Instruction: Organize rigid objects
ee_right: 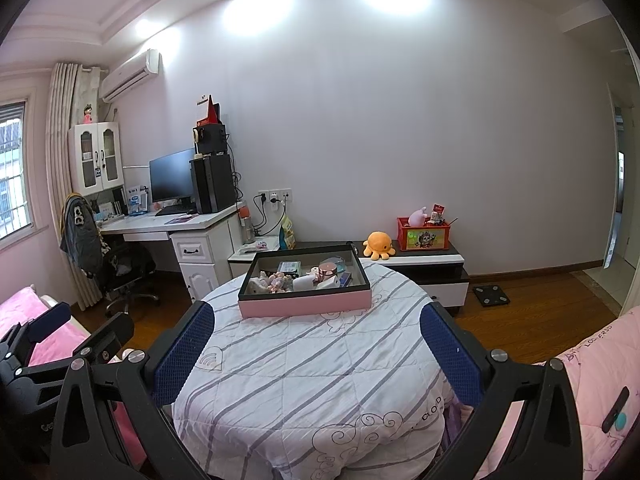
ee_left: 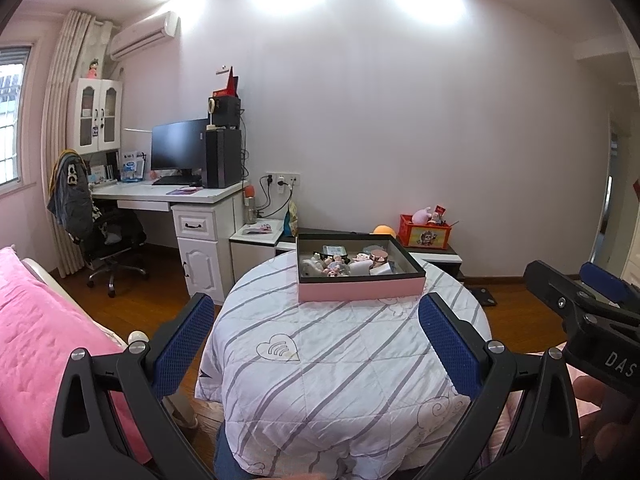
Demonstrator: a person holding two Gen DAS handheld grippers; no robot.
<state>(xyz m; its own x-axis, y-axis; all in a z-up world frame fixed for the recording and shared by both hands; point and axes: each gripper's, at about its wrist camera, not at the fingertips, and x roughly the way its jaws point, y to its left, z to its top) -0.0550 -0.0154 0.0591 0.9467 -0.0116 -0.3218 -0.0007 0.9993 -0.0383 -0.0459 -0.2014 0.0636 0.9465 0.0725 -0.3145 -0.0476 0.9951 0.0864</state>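
A pink box with a dark rim sits on the far part of a round table under a striped white quilt. It holds several small things: figurines, a round rose-gold tin and white pieces. My left gripper is open and empty, over the table short of the box. My right gripper is open and empty too, at about the same distance; it also shows at the right edge of the left wrist view.
A white desk with monitor and computer tower stands at the left, an office chair beside it. A low cabinet behind the table carries an orange plush and red crate. Pink bedding lies at the left.
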